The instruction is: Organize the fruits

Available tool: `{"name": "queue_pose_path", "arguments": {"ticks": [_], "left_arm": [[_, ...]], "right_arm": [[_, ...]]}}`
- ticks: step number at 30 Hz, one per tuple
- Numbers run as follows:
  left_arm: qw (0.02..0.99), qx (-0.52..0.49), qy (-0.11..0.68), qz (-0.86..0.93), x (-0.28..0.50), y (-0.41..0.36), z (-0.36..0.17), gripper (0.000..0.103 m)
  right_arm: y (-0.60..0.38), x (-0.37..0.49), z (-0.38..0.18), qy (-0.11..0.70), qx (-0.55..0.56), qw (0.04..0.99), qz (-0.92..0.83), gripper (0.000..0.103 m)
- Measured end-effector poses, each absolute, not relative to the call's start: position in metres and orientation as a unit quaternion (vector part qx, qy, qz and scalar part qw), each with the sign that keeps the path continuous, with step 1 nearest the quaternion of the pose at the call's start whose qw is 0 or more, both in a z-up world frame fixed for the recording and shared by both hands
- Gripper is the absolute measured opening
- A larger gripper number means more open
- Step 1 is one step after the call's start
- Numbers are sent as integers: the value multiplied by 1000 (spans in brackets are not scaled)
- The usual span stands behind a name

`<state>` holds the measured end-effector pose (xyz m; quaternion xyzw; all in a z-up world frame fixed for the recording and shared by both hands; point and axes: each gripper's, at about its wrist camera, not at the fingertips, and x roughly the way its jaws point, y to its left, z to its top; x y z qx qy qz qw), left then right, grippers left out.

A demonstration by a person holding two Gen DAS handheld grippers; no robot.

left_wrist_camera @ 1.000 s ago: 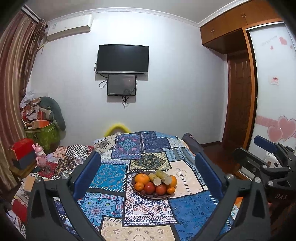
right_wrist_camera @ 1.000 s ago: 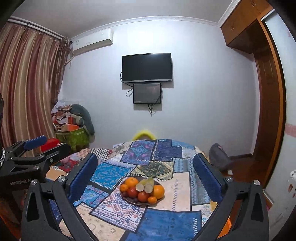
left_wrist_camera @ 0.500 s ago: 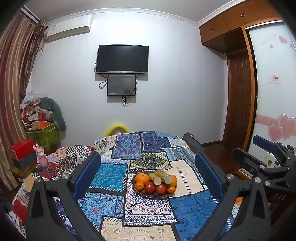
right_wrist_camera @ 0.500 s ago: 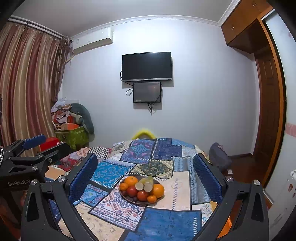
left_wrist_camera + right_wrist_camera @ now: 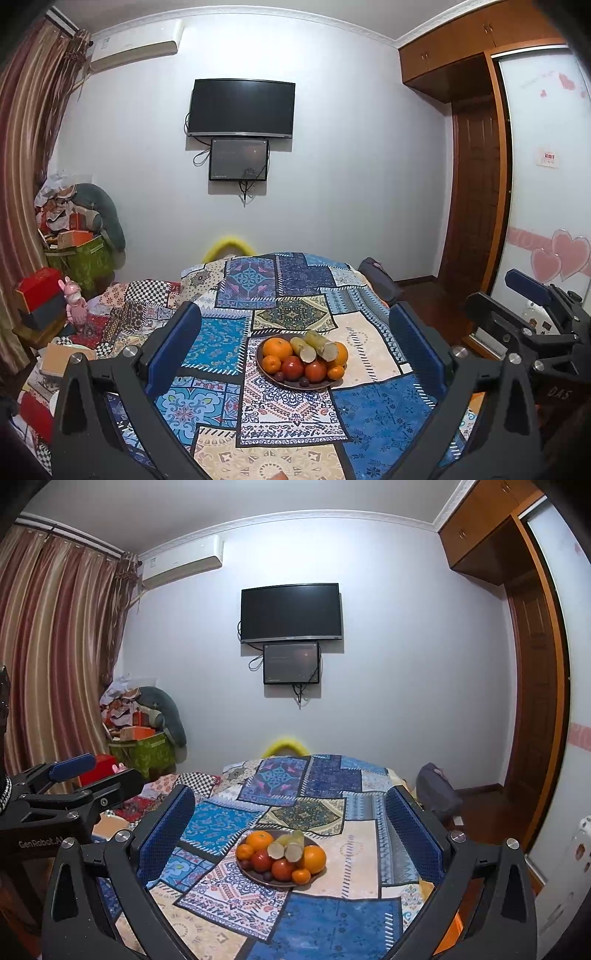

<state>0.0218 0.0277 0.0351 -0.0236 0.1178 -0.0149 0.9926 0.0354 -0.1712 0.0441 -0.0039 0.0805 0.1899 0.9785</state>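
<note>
A dark plate (image 5: 292,384) (image 5: 251,875) of fruit sits mid-table on a patchwork cloth. It holds oranges (image 5: 280,348) (image 5: 314,859), red apples or tomatoes (image 5: 293,367) (image 5: 283,869), two cut sugarcane pieces (image 5: 321,346) (image 5: 294,846) and small dark plums (image 5: 279,376). My left gripper (image 5: 295,354) is open and empty, held above the table's near side with the plate between its fingers in view. My right gripper (image 5: 290,834) is open and empty, likewise short of the plate. Each gripper shows at the other view's edge.
The patchwork-covered table (image 5: 380,410) (image 5: 332,923) fills the foreground. A checkered cloth and clutter with a red box (image 5: 37,291) and a green box (image 5: 147,753) lie left. A dark bag (image 5: 437,794) sits at the table's right. A TV (image 5: 242,109) hangs on the far wall.
Both views have shifted only slightly; the plate sits a touch higher in the right wrist view. Both grippers stay open and empty.
</note>
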Motion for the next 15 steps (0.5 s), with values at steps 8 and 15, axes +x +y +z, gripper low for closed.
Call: {"name": "queue_pose_path", "arguments": {"ticks": [8, 15], "left_arm": [[992, -21, 120, -20, 23, 26, 34, 103], [992, -23, 123, -23, 25, 26, 33, 103]], "right_arm": [[-171, 38, 43, 84, -1, 978, 190, 103], [-170, 39, 43, 85, -2, 978, 191, 103]]}}
